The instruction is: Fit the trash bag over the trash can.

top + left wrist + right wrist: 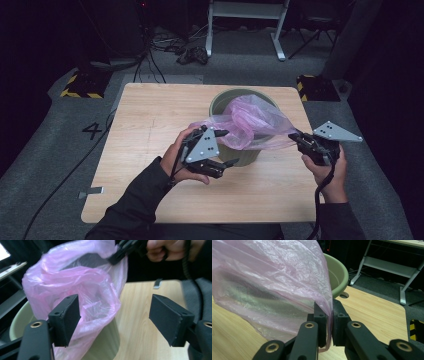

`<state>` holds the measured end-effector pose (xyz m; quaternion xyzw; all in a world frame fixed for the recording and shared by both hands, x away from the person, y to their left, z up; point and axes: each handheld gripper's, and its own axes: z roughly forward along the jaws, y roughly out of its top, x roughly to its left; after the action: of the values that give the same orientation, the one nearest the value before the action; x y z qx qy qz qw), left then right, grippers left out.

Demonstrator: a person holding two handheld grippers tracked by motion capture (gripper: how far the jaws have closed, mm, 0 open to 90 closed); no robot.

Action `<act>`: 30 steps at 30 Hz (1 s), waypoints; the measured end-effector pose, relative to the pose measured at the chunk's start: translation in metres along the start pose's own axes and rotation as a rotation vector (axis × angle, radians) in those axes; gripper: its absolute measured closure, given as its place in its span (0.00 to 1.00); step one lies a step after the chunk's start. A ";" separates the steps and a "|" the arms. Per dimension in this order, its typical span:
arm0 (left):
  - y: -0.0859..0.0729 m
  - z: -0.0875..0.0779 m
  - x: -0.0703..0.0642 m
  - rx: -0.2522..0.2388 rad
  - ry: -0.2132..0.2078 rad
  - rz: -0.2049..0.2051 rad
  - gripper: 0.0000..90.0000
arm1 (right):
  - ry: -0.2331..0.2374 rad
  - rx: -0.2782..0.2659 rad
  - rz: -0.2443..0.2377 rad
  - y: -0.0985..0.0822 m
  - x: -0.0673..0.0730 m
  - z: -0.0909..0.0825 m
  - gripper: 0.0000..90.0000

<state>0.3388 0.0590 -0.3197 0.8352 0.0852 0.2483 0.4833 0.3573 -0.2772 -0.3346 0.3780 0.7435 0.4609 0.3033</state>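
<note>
A pale green bin (246, 156) stands on the wooden table (150, 115), right of centre. A thin pink plastic bag (255, 120) is draped over and into its mouth. My right gripper (296, 138) is at the bin's right side, shut on the bag's edge and pulling it taut. In the right gripper view the film is pinched between the pads of that gripper (330, 325), with the bag (269, 285) billowing left and the bin (337, 272) behind. My left gripper (227, 148) is open at the bin's front left; its jaws (115, 317) stand wide, the bag (82, 282) beside one pad.
The table's left half is bare wood. A white metal frame (245, 25) and loose cables (190, 52) lie on the floor beyond the table. Yellow-and-black striped bases (82, 85) sit at both far corners. A scrap of tape (92, 192) sticks out at the near left edge.
</note>
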 end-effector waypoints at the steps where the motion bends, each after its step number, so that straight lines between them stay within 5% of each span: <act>1: -0.003 0.004 0.004 0.023 0.034 -0.012 0.37 | 0.000 0.000 0.000 0.000 0.000 -0.001 0.94; 3: -0.010 0.007 0.013 0.024 0.051 -0.078 0.49 | -0.003 -0.003 -0.005 -0.001 -0.002 -0.004 0.94; 5: -0.017 0.004 0.023 0.009 0.063 -0.119 0.51 | -0.002 -0.002 0.001 -0.002 -0.004 -0.005 0.94; 8: -0.021 0.000 0.029 0.019 0.057 -0.099 0.80 | -0.005 0.005 0.005 -0.003 -0.007 -0.006 0.95; 12: -0.025 0.001 0.037 0.037 0.043 -0.072 0.98 | -0.009 0.006 0.005 -0.003 -0.009 -0.004 0.95; 15: -0.027 -0.002 0.045 0.026 0.037 -0.087 1.00 | -0.015 0.011 0.009 -0.003 -0.011 -0.002 0.95; 17: -0.030 -0.006 0.056 -0.012 0.025 -0.141 1.00 | -0.026 0.016 0.013 -0.002 -0.014 -0.001 0.96; 19: -0.038 -0.009 0.070 -0.067 -0.018 -0.244 1.00 | -0.035 0.015 0.018 -0.001 -0.016 0.000 0.96; 22: -0.052 -0.009 0.086 -0.078 -0.009 -0.323 1.00 | -0.048 0.035 0.048 -0.002 -0.025 0.003 0.97; 27: -0.069 -0.003 0.106 -0.056 0.070 -0.381 1.00 | -0.044 0.098 0.122 -0.008 -0.046 0.018 0.97; 30: -0.080 0.004 0.116 -0.032 0.105 -0.415 1.00 | -0.053 0.117 0.124 -0.010 -0.050 0.024 0.97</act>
<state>0.4486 0.1416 -0.3505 0.7779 0.2763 0.1878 0.5322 0.4003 -0.3112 -0.3481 0.4523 0.7361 0.4243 0.2711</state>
